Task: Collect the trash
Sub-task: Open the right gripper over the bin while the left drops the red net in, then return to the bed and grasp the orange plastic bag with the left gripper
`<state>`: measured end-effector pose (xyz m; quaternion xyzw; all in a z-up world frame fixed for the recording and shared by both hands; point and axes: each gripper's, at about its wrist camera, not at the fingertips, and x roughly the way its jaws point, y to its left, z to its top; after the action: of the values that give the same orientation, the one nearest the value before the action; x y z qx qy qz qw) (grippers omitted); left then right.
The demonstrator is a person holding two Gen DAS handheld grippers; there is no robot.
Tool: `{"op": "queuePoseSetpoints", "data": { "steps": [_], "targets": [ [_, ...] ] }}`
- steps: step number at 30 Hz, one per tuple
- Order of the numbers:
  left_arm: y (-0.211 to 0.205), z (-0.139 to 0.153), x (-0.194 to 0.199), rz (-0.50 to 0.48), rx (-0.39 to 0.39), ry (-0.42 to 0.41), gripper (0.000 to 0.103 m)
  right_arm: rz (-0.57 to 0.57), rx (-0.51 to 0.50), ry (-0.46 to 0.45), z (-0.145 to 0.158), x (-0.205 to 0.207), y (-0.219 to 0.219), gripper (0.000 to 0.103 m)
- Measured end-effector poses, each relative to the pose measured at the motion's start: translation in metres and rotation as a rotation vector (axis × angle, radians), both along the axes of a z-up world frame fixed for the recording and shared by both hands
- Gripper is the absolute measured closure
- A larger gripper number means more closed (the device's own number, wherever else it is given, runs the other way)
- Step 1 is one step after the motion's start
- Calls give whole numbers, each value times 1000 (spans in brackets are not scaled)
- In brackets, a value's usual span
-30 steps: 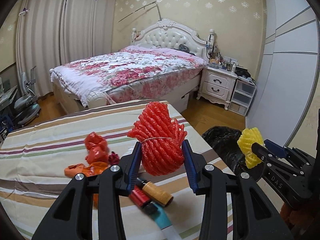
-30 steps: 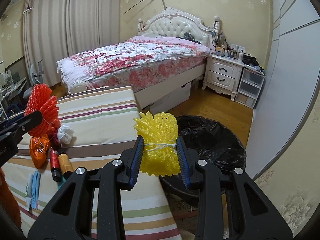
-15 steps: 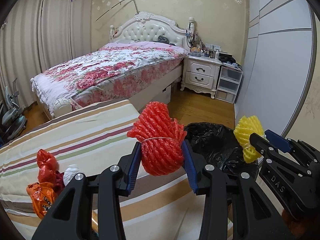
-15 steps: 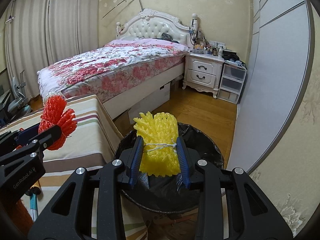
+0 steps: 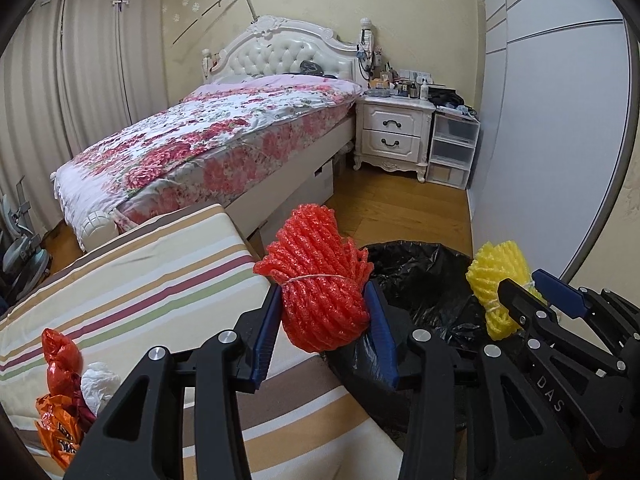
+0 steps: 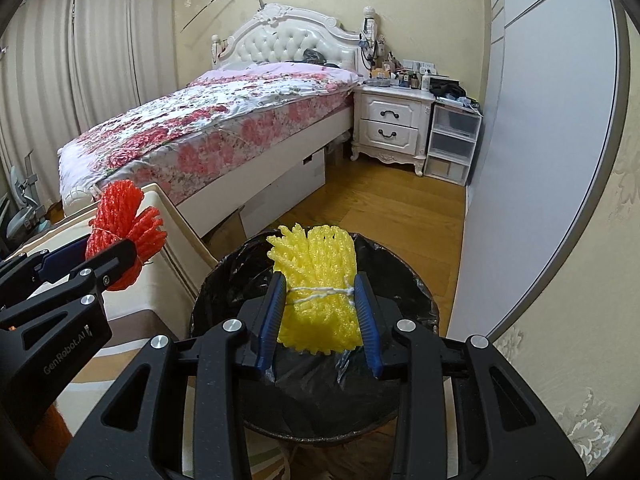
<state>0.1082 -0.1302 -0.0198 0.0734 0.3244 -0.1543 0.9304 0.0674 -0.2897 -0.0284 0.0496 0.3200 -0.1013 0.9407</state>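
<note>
My left gripper (image 5: 324,296) holds a red foam net bundle (image 5: 316,280) tied with string. Its jaws are opening, though the blue pads still touch the bundle on both sides. It hangs over the striped table's (image 5: 140,292) right edge, beside the black-bagged bin (image 5: 420,272). My right gripper (image 6: 320,280) is shut on a yellow foam net bundle (image 6: 316,308), directly above the bin's opening (image 6: 416,300). On the table at lower left lie a red wrapper (image 5: 60,360), a white crumpled wad (image 5: 98,384) and an orange wrapper (image 5: 56,428).
A bed with a floral cover (image 5: 224,136) stands behind the table. A white nightstand (image 5: 394,136) and plastic drawers (image 5: 454,152) are at the back right. A grey wardrobe front (image 6: 540,160) runs along the right, with wooden floor (image 6: 392,216) beyond the bin.
Both grippers swung right, away from the table's litter toward the bin. The yellow bundle went from the table edge to over the bin; the red one reached the table's right edge.
</note>
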Motion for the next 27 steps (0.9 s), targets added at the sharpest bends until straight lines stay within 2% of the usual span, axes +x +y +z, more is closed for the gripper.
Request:
{"op": "queuePoseSetpoints", "data": {
  "steps": [3, 6, 18, 27],
  "targets": [
    [-2, -4, 4, 12, 14, -2, 37, -13, 6, 4, -4, 3, -5, 62],
    [-3, -6, 7, 19, 15, 2, 28, -32, 13, 4, -6, 5, -10, 54],
    [7, -3, 4, 45, 28, 20, 24, -59, 14, 1, -5, 0, -14, 52],
    [50, 6, -19, 114, 47, 28, 24, 2, 15, 1, 1, -22, 13, 52]
  ]
}}
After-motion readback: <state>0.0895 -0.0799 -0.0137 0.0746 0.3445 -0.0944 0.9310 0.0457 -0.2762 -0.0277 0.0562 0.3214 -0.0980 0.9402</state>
